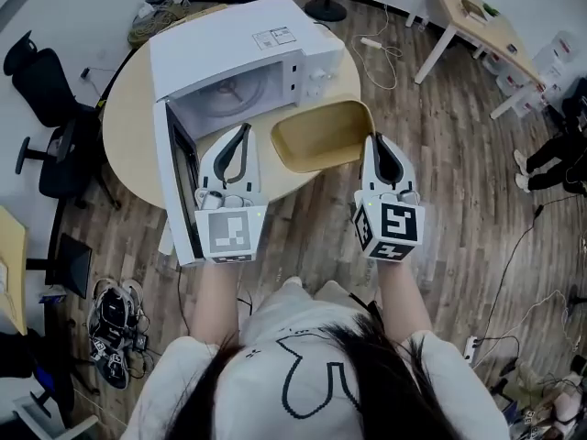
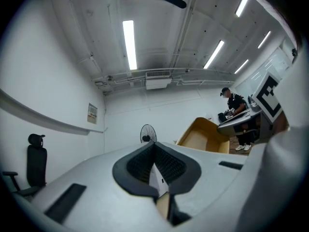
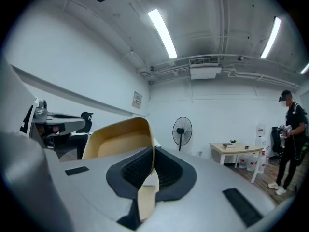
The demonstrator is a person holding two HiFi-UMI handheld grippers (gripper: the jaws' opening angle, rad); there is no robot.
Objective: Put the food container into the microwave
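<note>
One rim pinch by right gripper holds the food container before the microwave; tilting could strike its frame. Left gripper clenched empty.

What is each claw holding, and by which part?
The right claw grips the food container by one wall, at its rim; the left claw is shut, empty.

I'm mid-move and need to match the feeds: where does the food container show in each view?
Head view: the food container is at centre, right of the open microwave, its edge pinched in the right gripper.
Left gripper view: right of centre, beyond the fingers.
Right gripper view: left of centre, its rim between the fingers.
Shared landmark: the standing fan, in both gripper views.
</note>
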